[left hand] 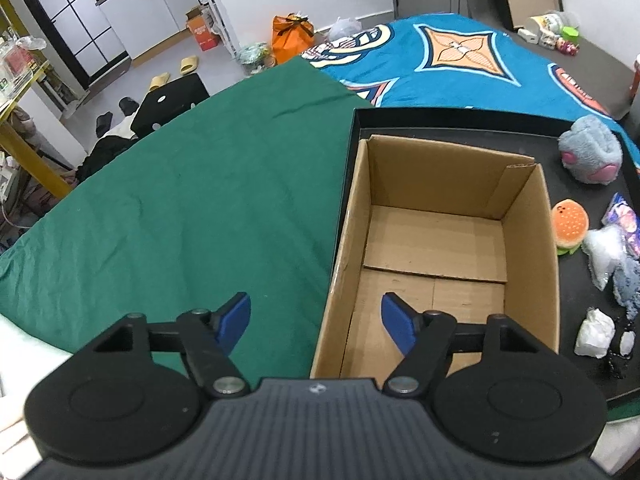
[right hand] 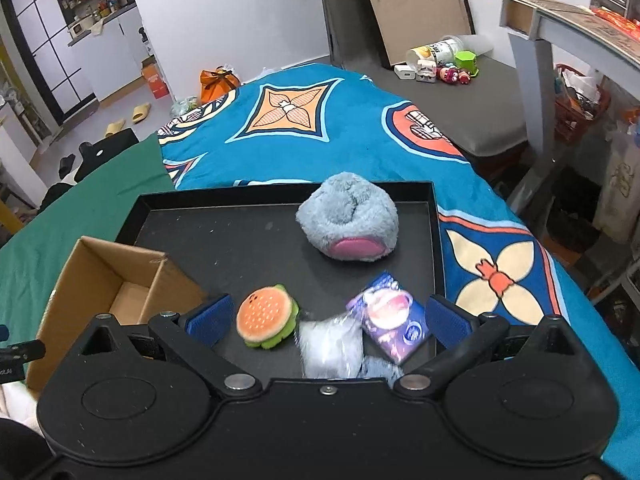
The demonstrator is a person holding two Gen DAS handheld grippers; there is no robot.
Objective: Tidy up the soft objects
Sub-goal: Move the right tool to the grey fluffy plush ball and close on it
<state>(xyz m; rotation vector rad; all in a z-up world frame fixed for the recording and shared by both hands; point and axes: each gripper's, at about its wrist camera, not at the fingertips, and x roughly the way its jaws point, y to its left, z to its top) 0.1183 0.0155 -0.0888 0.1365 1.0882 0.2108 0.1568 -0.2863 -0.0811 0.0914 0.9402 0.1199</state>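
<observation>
An empty cardboard box (left hand: 436, 240) stands on the left of a black tray (right hand: 224, 236); the box also shows in the right wrist view (right hand: 108, 280). On the tray lie a grey-blue plush paw (right hand: 347, 216), a plush burger (right hand: 267, 316), a clear bag of white stuffing (right hand: 332, 346) and a purple packet (right hand: 394, 320). In the left wrist view the paw (left hand: 590, 152), the burger (left hand: 568, 226) and a white wad (left hand: 594, 332) lie right of the box. My left gripper (left hand: 316, 324) is open over the box's near left wall. My right gripper (right hand: 328, 320) is open, just above the burger and the bag.
The tray rests on a bed with a green cloth (left hand: 180, 200) on the left and a blue patterned blanket (right hand: 320, 120) behind and right. Small toys and a cup (right hand: 444, 62) sit on a grey mattress beyond. A grey table leg (right hand: 536, 92) stands at right.
</observation>
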